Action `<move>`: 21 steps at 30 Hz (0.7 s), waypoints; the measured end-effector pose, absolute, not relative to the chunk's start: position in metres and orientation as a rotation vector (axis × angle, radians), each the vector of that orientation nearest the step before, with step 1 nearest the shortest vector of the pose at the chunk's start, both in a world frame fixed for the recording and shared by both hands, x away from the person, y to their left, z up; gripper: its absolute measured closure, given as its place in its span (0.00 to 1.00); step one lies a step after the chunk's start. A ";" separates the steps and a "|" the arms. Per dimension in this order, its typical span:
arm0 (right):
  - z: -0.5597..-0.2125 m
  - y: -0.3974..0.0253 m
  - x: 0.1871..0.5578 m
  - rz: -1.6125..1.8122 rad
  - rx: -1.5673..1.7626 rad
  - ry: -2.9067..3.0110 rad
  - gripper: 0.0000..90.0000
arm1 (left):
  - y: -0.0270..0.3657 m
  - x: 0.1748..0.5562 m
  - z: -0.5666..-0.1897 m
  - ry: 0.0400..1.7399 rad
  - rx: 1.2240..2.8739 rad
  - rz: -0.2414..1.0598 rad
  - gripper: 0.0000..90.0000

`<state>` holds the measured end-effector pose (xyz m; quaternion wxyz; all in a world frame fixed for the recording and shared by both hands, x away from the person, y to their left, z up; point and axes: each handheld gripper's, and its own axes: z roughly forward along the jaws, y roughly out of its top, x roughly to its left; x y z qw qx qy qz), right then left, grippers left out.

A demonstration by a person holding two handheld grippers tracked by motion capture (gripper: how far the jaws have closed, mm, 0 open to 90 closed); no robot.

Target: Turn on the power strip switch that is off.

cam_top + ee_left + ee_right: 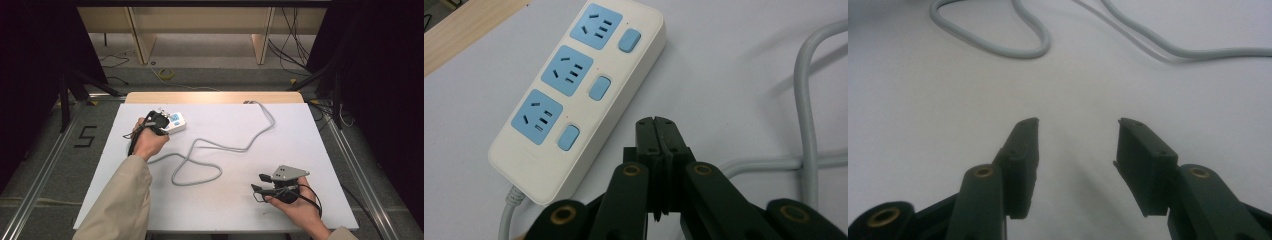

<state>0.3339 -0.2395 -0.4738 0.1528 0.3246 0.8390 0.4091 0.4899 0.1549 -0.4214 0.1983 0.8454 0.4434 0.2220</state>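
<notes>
The cream plastic power strip with three blue sockets (574,95) lies at the far left of the white counter (300,150), its grey cable (220,146) looping loose. The left gripper (658,125) hovers just beside it, jaws closed on nothing. The right gripper (1078,135) rests well apart, jaws wide and empty. Handling looks barely begun.

A power strip (176,123) is lying at upper left on the table (310,145); its cable (220,146) is looping across the centre.

Overhead forward-down; two close claw-mounted views.
</notes>
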 end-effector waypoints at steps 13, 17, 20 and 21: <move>-0.474 -0.240 0.334 1.176 0.932 2.407 0.58 | 0.153 0.495 -0.420 1.240 2.381 0.627 1.00; -0.474 -0.239 0.334 1.175 0.930 2.406 0.58 | 0.153 0.497 -0.419 1.244 2.380 0.628 1.00; -0.474 -0.239 0.334 1.176 0.927 2.407 0.58 | 0.152 0.499 -0.417 1.243 2.375 0.634 1.00; -0.474 -0.239 0.334 1.176 0.927 2.406 0.58 | 0.152 0.499 -0.417 1.243 2.379 0.636 1.00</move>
